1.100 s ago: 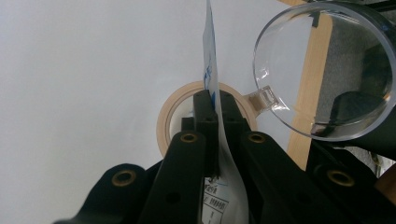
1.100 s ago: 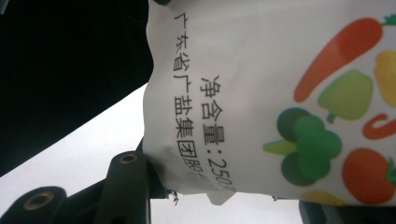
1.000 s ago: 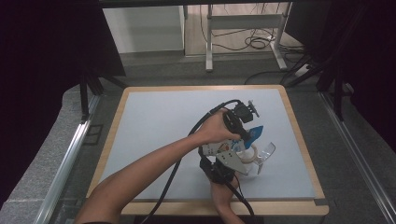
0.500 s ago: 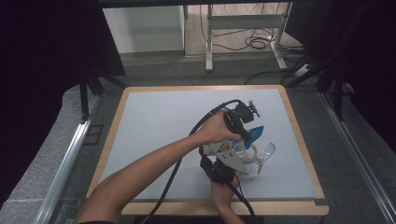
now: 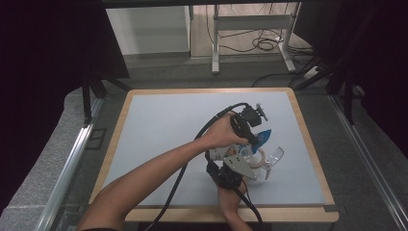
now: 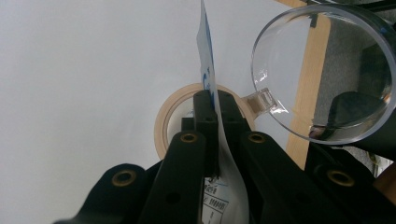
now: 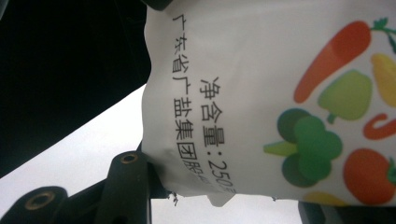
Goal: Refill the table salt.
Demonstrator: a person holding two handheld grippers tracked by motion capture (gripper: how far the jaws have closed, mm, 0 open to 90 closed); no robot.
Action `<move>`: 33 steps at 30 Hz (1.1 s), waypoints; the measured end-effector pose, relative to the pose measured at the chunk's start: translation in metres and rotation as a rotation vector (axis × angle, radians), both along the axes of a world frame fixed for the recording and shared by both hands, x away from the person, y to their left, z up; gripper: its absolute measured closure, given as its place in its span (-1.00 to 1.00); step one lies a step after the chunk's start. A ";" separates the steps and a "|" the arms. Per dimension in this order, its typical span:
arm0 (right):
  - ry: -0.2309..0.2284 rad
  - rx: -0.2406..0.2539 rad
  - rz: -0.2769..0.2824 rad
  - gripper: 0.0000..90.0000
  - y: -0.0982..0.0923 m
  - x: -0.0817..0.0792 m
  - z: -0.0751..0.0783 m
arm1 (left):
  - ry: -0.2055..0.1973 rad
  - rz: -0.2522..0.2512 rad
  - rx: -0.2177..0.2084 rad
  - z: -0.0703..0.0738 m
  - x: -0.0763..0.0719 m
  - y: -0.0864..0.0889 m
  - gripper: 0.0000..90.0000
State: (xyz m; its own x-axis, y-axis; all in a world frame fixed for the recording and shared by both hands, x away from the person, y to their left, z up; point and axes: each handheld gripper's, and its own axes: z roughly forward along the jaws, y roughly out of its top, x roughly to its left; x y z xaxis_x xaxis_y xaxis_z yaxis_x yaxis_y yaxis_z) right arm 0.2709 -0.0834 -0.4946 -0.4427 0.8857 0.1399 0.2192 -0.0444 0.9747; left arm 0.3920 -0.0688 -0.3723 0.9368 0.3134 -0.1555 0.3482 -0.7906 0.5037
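A white and blue salt packet (image 5: 260, 138) is held up over the table's right half by both grippers. My left gripper (image 6: 212, 100) is shut on its thin top edge (image 6: 206, 60), and in the high view this gripper (image 5: 253, 136) reaches in from the left. My right gripper (image 7: 219, 203) is shut on the packet's lower part (image 7: 261, 88), printed with vegetables and black text; in the high view it (image 5: 239, 156) comes up from the table's front edge. A tan tape roll (image 6: 168, 119) lies flat under the packet.
A clear magnifying glass (image 5: 274, 157) lies just right of the tape roll (image 5: 260, 160), its lens (image 6: 322, 70) near the wooden right border (image 5: 308, 139). The pale blue mat (image 5: 163, 134) stretches to the left and back. Black cables trail from both grippers.
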 end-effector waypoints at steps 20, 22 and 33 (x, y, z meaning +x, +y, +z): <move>-0.002 0.000 -0.003 0.19 0.000 0.000 0.001 | -0.001 0.003 -0.002 0.001 0.000 0.000 1.00; -0.003 0.001 -0.005 0.19 0.000 -0.001 0.002 | -0.001 0.002 -0.001 0.002 0.000 0.000 1.00; -0.013 0.003 -0.008 0.19 -0.001 -0.001 0.004 | -0.001 -0.001 -0.001 0.003 -0.001 -0.002 1.00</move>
State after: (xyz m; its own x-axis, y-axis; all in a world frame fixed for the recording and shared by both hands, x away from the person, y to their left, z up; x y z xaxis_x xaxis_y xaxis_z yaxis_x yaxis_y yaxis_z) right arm 0.2695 -0.0841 -0.4909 -0.4375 0.8888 0.1363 0.2059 -0.0485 0.9774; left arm 0.3911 -0.0704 -0.3688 0.9375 0.3118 -0.1547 0.3463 -0.7905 0.5052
